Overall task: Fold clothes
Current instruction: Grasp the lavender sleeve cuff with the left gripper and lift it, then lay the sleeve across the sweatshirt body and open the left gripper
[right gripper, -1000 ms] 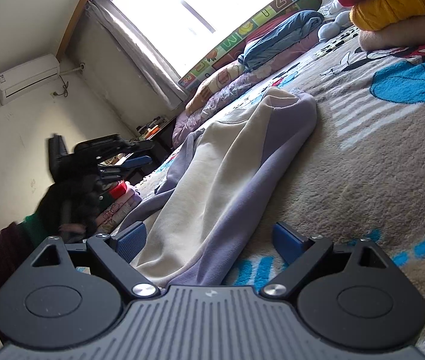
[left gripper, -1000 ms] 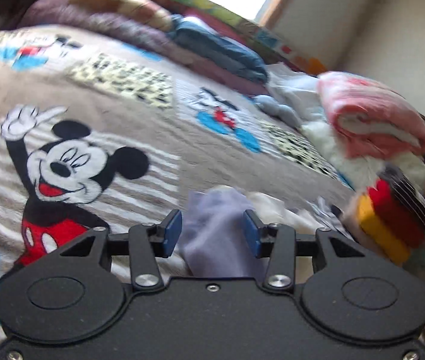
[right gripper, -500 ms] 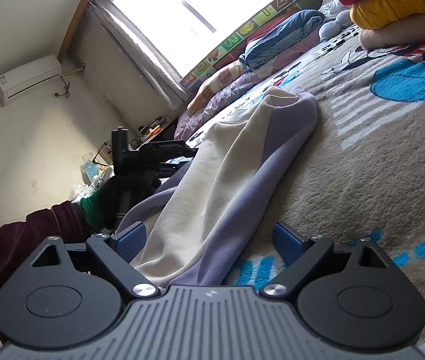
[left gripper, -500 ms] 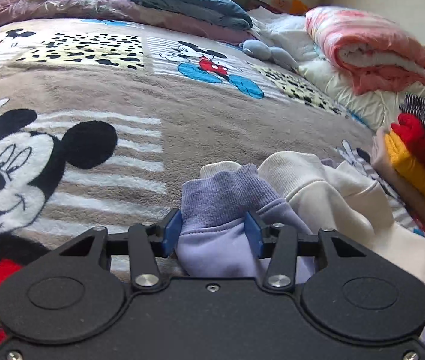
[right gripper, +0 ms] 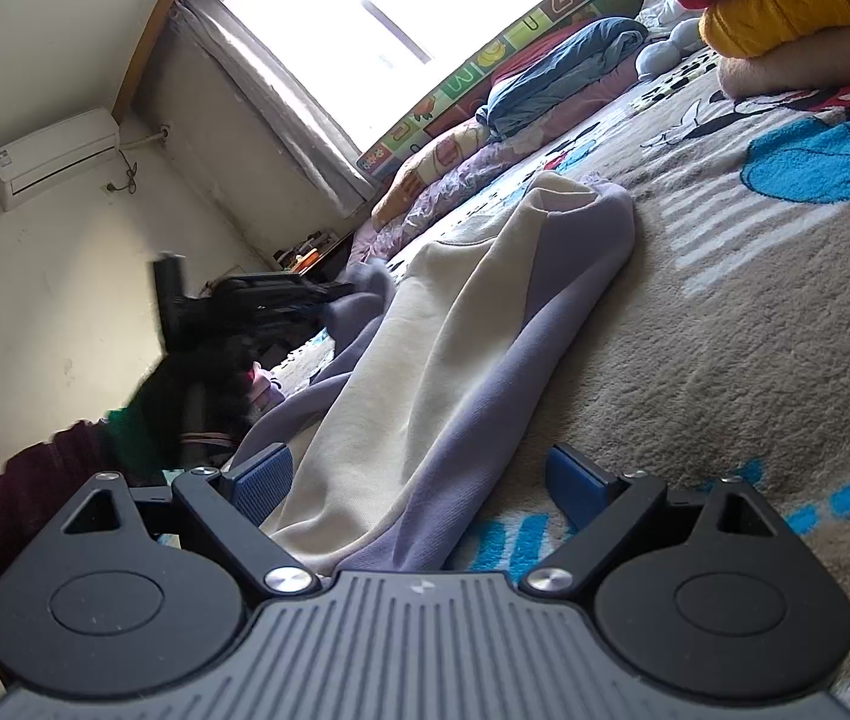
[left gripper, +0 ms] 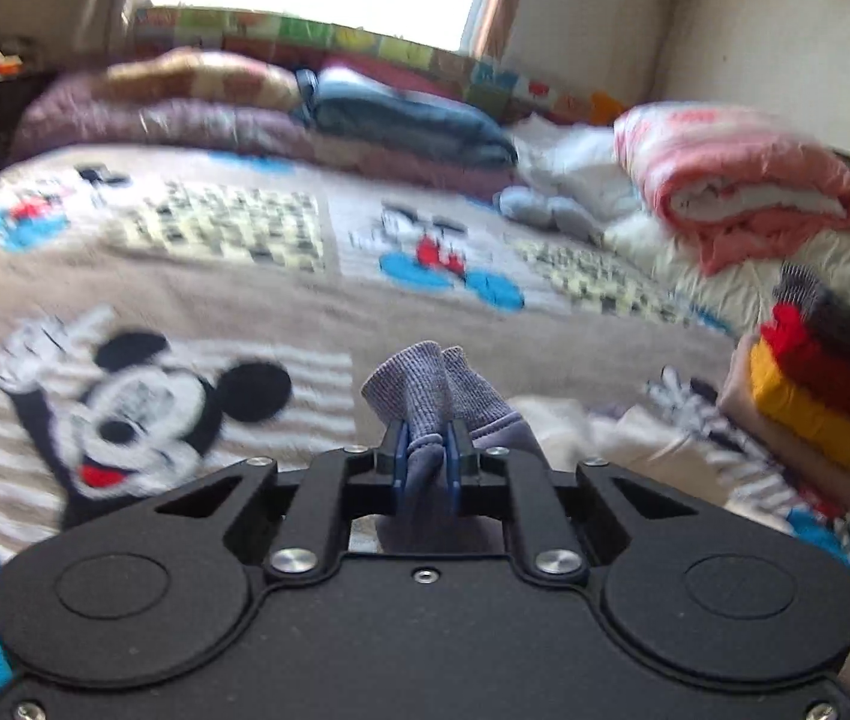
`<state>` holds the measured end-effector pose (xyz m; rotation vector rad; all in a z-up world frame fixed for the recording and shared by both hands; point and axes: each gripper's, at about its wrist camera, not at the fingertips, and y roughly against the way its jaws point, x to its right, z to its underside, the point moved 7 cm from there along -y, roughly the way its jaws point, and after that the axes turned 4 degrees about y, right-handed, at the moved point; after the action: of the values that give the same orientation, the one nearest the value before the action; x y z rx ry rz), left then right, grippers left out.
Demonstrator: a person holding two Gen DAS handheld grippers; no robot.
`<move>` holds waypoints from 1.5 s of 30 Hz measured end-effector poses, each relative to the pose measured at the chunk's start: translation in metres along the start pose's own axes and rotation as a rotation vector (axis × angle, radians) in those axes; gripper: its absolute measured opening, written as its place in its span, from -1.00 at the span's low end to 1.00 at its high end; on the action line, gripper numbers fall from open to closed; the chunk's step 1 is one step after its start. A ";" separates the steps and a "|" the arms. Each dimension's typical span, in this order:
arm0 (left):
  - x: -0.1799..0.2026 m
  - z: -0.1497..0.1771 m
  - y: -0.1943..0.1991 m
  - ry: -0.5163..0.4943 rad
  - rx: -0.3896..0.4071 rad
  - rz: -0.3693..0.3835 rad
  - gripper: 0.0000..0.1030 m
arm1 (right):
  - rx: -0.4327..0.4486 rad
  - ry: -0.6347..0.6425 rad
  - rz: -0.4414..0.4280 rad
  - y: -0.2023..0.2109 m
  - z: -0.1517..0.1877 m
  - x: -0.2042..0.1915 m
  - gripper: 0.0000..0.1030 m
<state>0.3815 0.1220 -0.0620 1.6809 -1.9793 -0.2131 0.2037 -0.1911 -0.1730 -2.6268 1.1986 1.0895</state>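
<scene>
Bedroom, cartoon blanket (left gripper: 281,300) over the bed, sweatshirt (right gripper: 425,372) spread on it, cream and lilac, hem toward right gripper (right gripper: 419,483). Left gripper (left gripper: 425,459) is closing, pads pinched on the ribbed lilac cuff (left gripper: 430,396), which bunches above the tips. Right gripper is wide open and grips nothing; hem lies between its fingers. Judgement: sleeve fold starting; keep the pinch deep in the cuff, carry it low across the body, keep the hem end steady. Versus a second ago: left jaws stood half open around the cuff, now clamped; right unchanged.
</scene>
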 end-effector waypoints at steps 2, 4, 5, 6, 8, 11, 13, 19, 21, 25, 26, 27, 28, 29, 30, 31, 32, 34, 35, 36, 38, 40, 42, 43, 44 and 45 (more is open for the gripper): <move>0.003 -0.012 0.026 -0.009 0.050 -0.022 -0.80 | -0.001 -0.001 0.001 0.000 0.000 0.000 0.76; 0.007 -0.024 0.051 -0.040 0.090 -0.067 -0.80 | -0.003 0.000 0.003 0.000 -0.001 0.000 0.76; 0.007 -0.028 0.064 -0.069 0.109 -0.103 -0.80 | -0.004 0.000 0.004 0.000 -0.001 0.000 0.76; 0.006 -0.032 0.076 -0.089 0.125 -0.136 -0.80 | -0.005 0.000 0.005 0.000 -0.001 0.000 0.76; 0.004 -0.040 0.099 -0.126 0.153 -0.204 -0.80 | -0.006 0.000 0.007 -0.001 -0.001 0.000 0.76; -0.013 -0.043 0.127 -0.154 0.172 -0.306 -0.80 | -0.008 -0.001 0.008 -0.001 -0.001 0.001 0.76; -0.030 -0.040 0.139 -0.157 0.170 -0.371 -0.80 | -0.009 0.000 0.010 -0.002 -0.002 0.001 0.76; -0.083 -0.017 0.151 -0.126 0.121 -0.502 -0.80 | -0.011 0.000 0.012 -0.003 -0.002 0.002 0.76; -0.097 -0.006 0.148 -0.109 0.099 -0.525 -0.80 | -0.012 0.001 0.013 -0.004 -0.002 0.002 0.76; -0.120 0.014 0.140 -0.074 0.066 -0.548 -0.80 | -0.014 0.002 0.014 -0.004 -0.002 0.003 0.76; -0.126 0.018 0.140 -0.063 0.065 -0.548 -0.80 | -0.014 0.001 0.014 -0.004 -0.002 0.003 0.76; -0.131 0.020 0.139 -0.045 0.063 -0.544 -0.80 | -0.014 0.001 0.014 -0.004 -0.002 0.003 0.76; -0.137 0.022 0.136 -0.027 0.059 -0.541 -0.80 | -0.014 0.001 0.014 -0.004 -0.002 0.003 0.76; -0.142 0.024 0.134 -0.011 0.056 -0.540 -0.79 | -0.014 0.000 0.013 -0.004 -0.002 0.003 0.76; -0.147 0.026 0.131 0.005 0.054 -0.538 -0.80 | -0.014 0.000 0.013 -0.004 -0.002 0.003 0.76; -0.151 0.027 0.128 0.021 0.054 -0.532 -0.80 | -0.014 0.000 0.013 -0.004 -0.002 0.003 0.76; -0.155 0.029 0.125 0.037 0.055 -0.526 -0.79 | -0.014 0.000 0.012 -0.004 -0.002 0.003 0.76; -0.164 0.033 0.119 0.065 0.055 -0.510 -0.80 | -0.014 -0.001 0.012 -0.004 -0.002 0.003 0.76; -0.168 0.038 0.114 0.067 0.049 -0.512 -0.79 | -0.013 -0.001 0.011 -0.004 -0.002 0.003 0.76; -0.173 0.042 0.110 0.070 0.042 -0.514 -0.77 | -0.013 -0.002 0.011 -0.004 -0.002 0.003 0.76; -0.184 0.053 0.099 0.071 0.010 -0.527 -0.51 | -0.013 -0.003 0.009 -0.004 -0.002 0.003 0.76; -0.199 0.068 0.092 0.107 -0.057 -0.580 -0.20 | -0.012 -0.004 0.008 -0.004 -0.002 0.004 0.76; -0.206 0.074 0.103 0.183 -0.023 -0.556 -0.18 | -0.012 -0.006 0.006 -0.003 -0.002 0.004 0.76; -0.209 0.077 0.109 0.222 -0.010 -0.552 -0.18 | -0.011 -0.007 0.005 -0.003 -0.002 0.004 0.76; -0.212 0.080 0.114 0.253 -0.002 -0.554 -0.17 | -0.011 -0.007 0.004 -0.003 -0.002 0.004 0.76; -0.214 0.081 0.118 0.286 0.009 -0.545 -0.17 | -0.011 -0.008 0.004 -0.003 -0.002 0.004 0.76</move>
<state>0.2574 0.3336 -0.1401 2.0953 -1.2917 -0.1442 0.2087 -0.1920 -0.1750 -2.6271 1.1998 1.1086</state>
